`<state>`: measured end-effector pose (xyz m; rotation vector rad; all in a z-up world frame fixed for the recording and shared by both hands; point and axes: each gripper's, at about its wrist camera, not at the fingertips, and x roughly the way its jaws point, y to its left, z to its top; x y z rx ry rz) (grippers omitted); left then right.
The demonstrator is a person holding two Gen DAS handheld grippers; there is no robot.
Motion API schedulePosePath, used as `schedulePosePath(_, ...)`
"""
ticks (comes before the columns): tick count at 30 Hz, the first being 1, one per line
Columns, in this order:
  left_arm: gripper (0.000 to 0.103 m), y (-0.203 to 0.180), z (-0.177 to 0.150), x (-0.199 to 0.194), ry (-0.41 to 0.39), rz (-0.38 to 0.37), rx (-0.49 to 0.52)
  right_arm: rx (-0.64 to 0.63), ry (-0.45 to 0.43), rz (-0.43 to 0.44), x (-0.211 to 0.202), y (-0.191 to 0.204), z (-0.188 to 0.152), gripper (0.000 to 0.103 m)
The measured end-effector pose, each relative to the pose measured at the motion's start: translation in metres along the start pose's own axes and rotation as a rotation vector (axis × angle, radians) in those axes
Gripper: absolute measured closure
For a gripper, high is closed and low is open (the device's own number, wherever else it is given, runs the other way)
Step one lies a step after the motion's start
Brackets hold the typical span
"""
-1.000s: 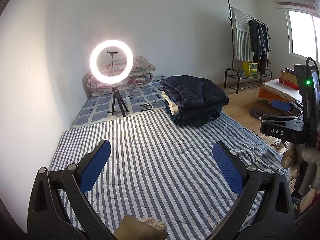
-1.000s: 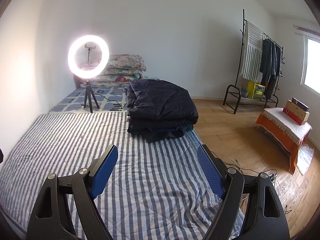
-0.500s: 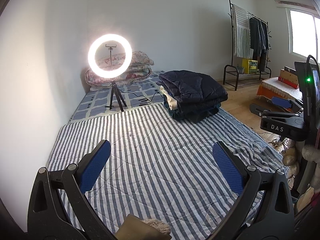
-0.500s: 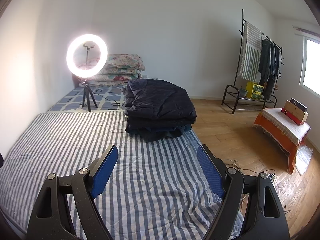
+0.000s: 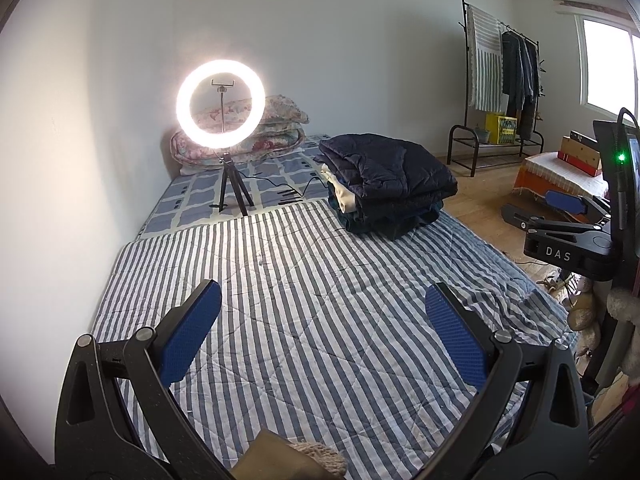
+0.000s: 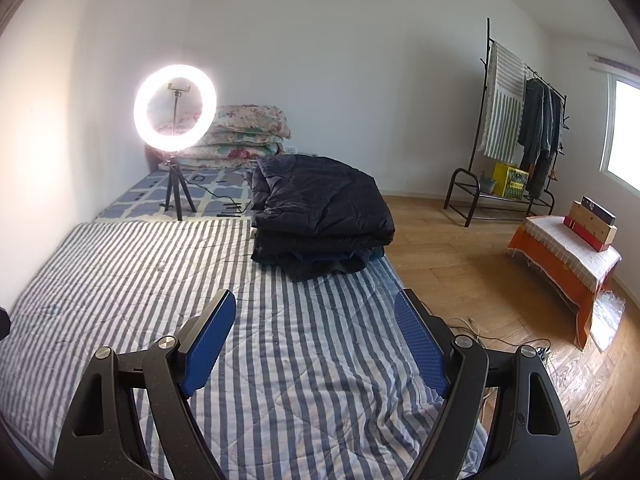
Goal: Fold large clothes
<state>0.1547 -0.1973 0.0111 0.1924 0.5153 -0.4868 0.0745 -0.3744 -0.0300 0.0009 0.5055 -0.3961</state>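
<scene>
The left gripper (image 5: pixel 322 322) hangs above the near end of the striped quilt (image 5: pixel 320 300), its two blue-padded fingers (image 5: pixel 188 336) spread wide with nothing between them but bare stripes. A scrap of tan fabric (image 5: pixel 288 460) shows at the very bottom of the left wrist view, below the gripper. The right gripper (image 6: pixel 316 330) is in the same condition — fingers (image 6: pixel 208 340) fully apart and holding nothing, over the quilt's near right portion, close to its right edge. From the left wrist view the right gripper's body is visible out past the quilt's right edge, above the floor.

Farther along, at the quilt's far right corner, sits the pile of folded clothes (image 6: pixel 320 220) — a dark navy quilted garment on top, with teal and cream layers showing beneath it in the left wrist view. The pile is well apart from both grippers and touched by neither.

Beyond the quilt's far edge lies a blue-and-white patterned sheet (image 5: pixel 192 204), and on it stands a lit ring light (image 5: pixel 221 104) on a small black tripod, its cable trailing toward the pile. Behind the light, against the white wall, floral bedding (image 6: pixel 248 132) is stacked.

Off the bed's right side, wooden floor (image 6: pixel 460 264) runs to a black clothes rack (image 6: pixel 516 120) hung with a striped cloth and dark garments, a yellow crate on its low shelf. Nearer the window, an orange-covered bench (image 6: pixel 564 256) carries a few boxes.
</scene>
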Motion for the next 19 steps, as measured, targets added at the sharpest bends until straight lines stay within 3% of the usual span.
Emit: schedulePosePath(19,0.0,0.0041,-0.0003,-0.0006,-0.017,0.012,-0.008,-0.009,0.011,0.002,0.0029,-0.0003,-0.0024,0.021)
